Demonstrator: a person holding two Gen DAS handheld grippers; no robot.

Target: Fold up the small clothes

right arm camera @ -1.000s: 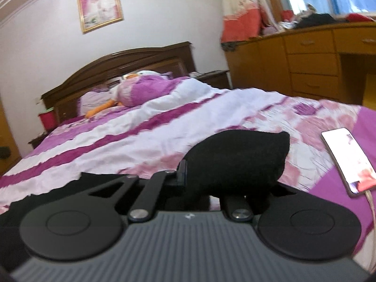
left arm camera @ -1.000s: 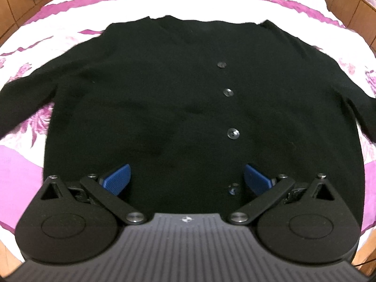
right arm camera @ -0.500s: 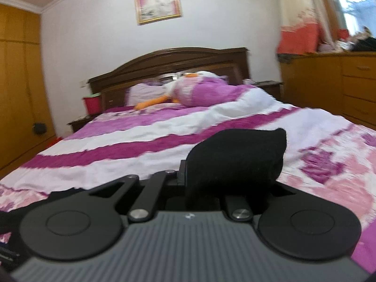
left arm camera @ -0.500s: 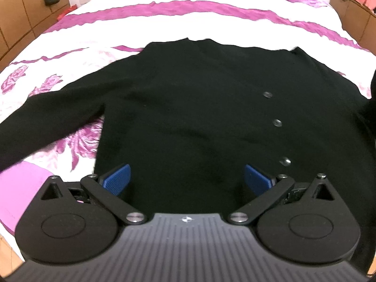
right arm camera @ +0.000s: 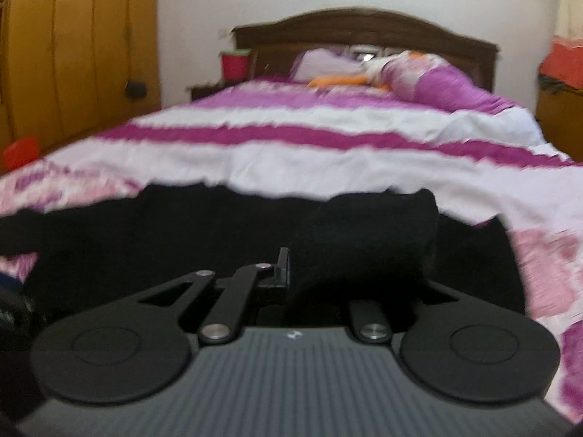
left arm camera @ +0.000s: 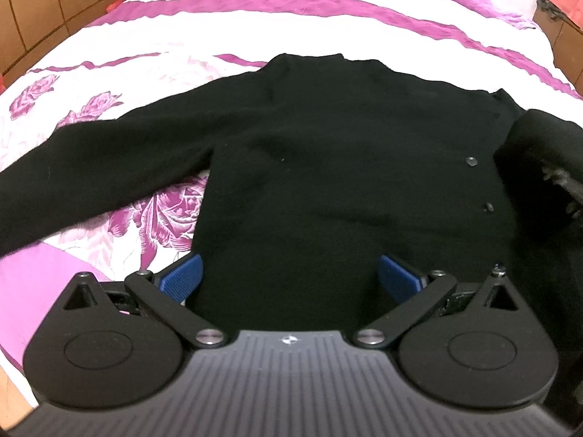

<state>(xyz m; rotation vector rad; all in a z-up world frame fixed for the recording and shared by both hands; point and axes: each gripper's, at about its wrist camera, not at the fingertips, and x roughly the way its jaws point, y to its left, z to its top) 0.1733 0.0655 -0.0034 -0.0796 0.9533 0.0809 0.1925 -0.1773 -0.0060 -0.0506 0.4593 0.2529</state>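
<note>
A black buttoned cardigan [left arm camera: 328, 167] lies flat on the bed, its left sleeve [left arm camera: 91, 167] stretched out to the left. My left gripper [left arm camera: 289, 276] is open with blue pads, low over the cardigan's bottom hem near its left edge, holding nothing. My right gripper [right arm camera: 349, 273] is shut on the cardigan's right sleeve cuff [right arm camera: 368, 236], which bunches up over its fingers. That lifted sleeve [left arm camera: 543, 153] shows at the right edge of the left wrist view, over the cardigan's right side.
The bed has a white and magenta floral cover [left arm camera: 175, 47]. A dark headboard [right arm camera: 364, 25] and pillows [right arm camera: 419, 69] are at the far end. Wooden wardrobes [right arm camera: 73, 54] stand to the left and a wooden cabinet [left arm camera: 561, 43] to the right.
My right gripper has swung left with the sleeve cuff, bringing it over the cardigan's right side. My left gripper has shifted left along the hem, so the buttons now sit further right.
</note>
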